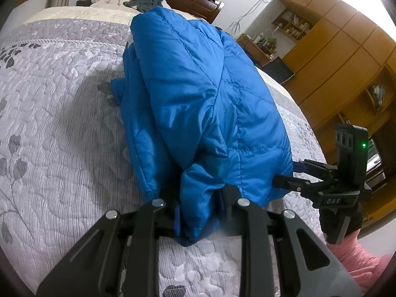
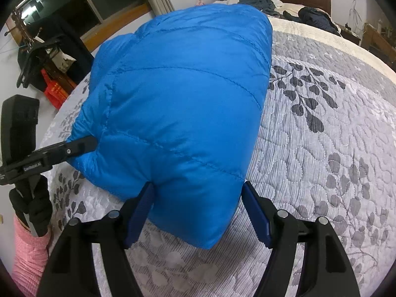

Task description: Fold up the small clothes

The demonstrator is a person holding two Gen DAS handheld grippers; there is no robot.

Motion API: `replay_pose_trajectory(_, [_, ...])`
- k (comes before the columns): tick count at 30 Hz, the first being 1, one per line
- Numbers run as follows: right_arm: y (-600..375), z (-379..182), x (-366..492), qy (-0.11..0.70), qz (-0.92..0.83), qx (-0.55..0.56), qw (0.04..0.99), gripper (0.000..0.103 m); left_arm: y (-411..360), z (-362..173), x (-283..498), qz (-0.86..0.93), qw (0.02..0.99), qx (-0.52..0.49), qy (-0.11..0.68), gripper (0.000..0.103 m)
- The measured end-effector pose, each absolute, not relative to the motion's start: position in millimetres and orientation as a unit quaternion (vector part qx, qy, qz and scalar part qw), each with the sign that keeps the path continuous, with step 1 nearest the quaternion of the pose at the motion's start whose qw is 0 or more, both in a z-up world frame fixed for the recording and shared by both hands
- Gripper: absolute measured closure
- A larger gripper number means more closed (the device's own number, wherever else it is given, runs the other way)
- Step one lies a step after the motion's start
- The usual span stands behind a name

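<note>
My right gripper (image 1: 284, 183) carries white letters "DAS" on its black body; my left gripper (image 2: 94, 143) bears a small white label reading "GenRobot.AI" on its side; print on the red crate (image 2: 55, 91) is too small to read

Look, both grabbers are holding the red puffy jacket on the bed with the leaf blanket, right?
Not quite: the puffy jacket is blue, not red, as the right wrist view shows. The rest holds: it lies on the bed's leaf blanket, with the left gripper and the right gripper at its near edge.
</note>
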State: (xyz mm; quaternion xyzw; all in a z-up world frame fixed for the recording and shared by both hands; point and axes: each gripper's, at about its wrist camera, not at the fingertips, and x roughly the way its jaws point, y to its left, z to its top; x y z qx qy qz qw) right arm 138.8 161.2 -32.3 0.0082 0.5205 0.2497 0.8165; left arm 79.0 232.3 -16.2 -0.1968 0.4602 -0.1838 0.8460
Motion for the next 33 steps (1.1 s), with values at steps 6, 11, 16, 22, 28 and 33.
replay_pose_trajectory(6, [159, -35, 142, 0.528, 0.255, 0.021, 0.810, 0.030, 233, -19, 81, -0.181, 0.844, -0.202, 0.462, 0.079])
replay_pose_trajectory(11, [157, -34, 145, 0.538, 0.255, 0.027, 0.803, 0.030, 231, -15, 85, -0.176, 0.841, -0.202, 0.469, 0.077])
replay_pose_trajectory(16, [155, -38, 147, 0.544, 0.256, 0.035, 0.798, 0.030, 233, -18, 89, -0.176, 0.836, -0.213, 0.473, 0.077])
replay_pose_trajectory(22, [152, -36, 151, 0.559, 0.265, 0.054, 0.784, 0.027, 238, -9, 93, -0.172, 0.830, -0.220, 0.484, 0.071])
replay_pose_trajectory(28, [135, -9, 153, 0.541, 0.285, 0.071, 0.788, 0.026, 248, 30, 89, -0.152, 0.857, -0.193, 0.452, 0.035])
replay_pose_trajectory(33, [127, 9, 163, 0.528, 0.289, 0.082, 0.794, 0.023, 260, 41, 116, -0.132, 0.862, -0.197, 0.449, 0.030])
